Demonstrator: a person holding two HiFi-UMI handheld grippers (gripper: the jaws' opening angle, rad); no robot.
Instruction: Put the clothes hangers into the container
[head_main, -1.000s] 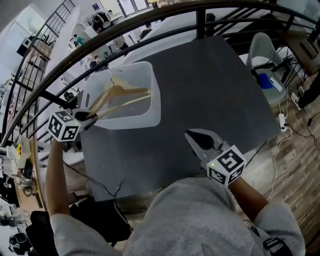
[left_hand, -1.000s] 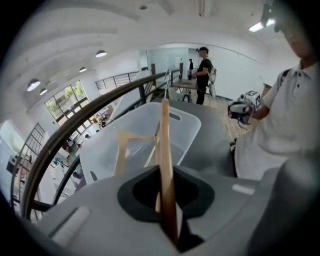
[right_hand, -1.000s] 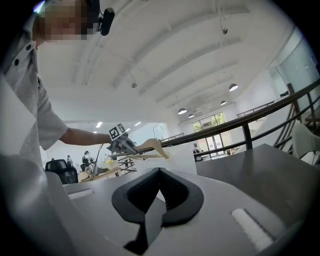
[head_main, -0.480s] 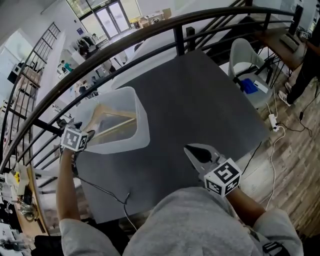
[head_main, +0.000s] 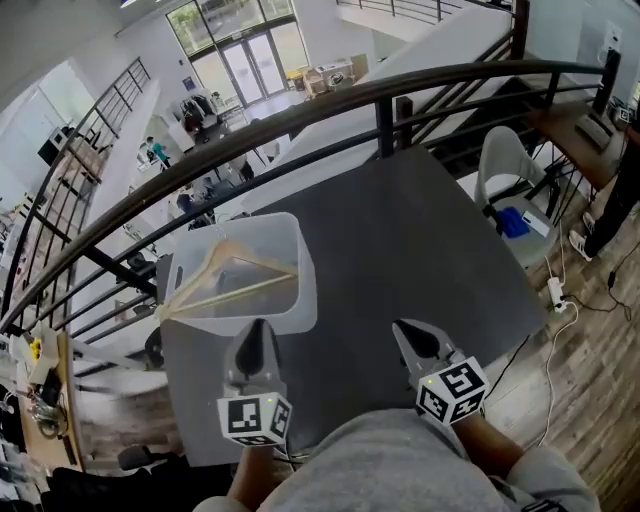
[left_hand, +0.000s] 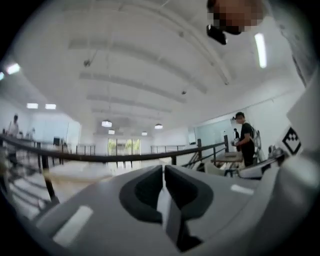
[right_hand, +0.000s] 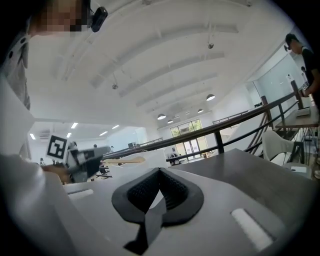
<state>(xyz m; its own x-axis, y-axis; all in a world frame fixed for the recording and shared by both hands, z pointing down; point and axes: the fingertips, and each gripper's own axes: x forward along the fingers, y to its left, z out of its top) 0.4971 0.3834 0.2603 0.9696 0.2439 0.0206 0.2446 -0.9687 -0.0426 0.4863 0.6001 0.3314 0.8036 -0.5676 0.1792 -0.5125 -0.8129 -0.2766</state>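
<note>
Pale wood hangers (head_main: 230, 296); translucent white container (head_main: 306, 292); dark grey table (head_main: 400, 250).

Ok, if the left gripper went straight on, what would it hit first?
Likely the container's near wall; the left gripper, just closed on nothing, points at it; depth unclear.

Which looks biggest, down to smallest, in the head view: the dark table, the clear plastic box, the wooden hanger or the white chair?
1. dark grey table
2. clear plastic container
3. wooden clothes hanger and white chair: they look about alike, and the chair stands farther off, so no ranking between them.
</note>
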